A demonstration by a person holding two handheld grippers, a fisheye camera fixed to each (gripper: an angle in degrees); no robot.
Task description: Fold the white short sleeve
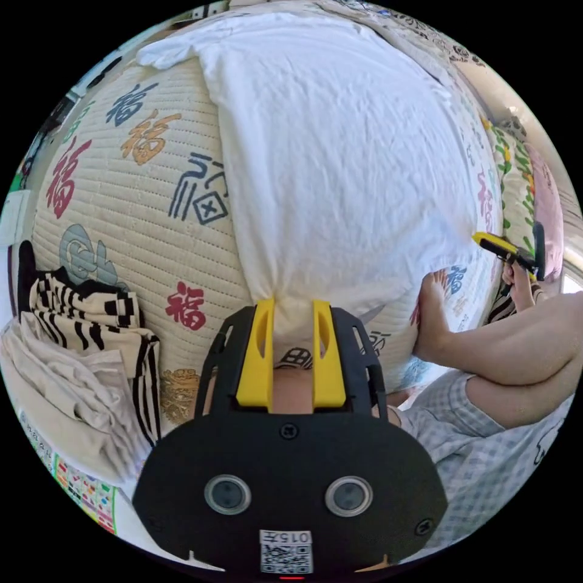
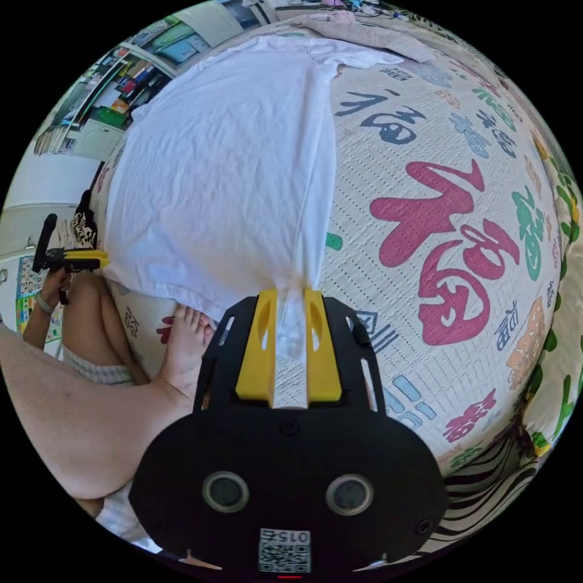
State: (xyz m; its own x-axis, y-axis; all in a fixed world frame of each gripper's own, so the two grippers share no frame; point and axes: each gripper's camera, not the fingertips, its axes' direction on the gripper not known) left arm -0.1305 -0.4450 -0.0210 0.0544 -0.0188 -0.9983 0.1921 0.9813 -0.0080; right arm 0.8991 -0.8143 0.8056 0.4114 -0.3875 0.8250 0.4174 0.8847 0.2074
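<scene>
Left gripper (image 1: pixel 292 306), in the left gripper view, pinches a gathered corner of the white shirt (image 1: pixel 340 158) at its near hem, both yellow jaws pressing the cloth between them. The shirt lies spread flat on the patterned quilt (image 1: pixel 127 200), with a pile of striped clothes (image 1: pixel 85 316) off to one side and the person's foot (image 1: pixel 432 316) just beside the hem. In the right gripper view, the right gripper (image 2: pixel 290 296) nips the opposite hem corner the same way, a strip of cloth running down between its jaws, and the shirt (image 2: pixel 225 164) stretches away over the quilt (image 2: pixel 443 200). To fold well, I judge both corners should lift together, keeping the hem taut and level so the fold lands straight.
</scene>
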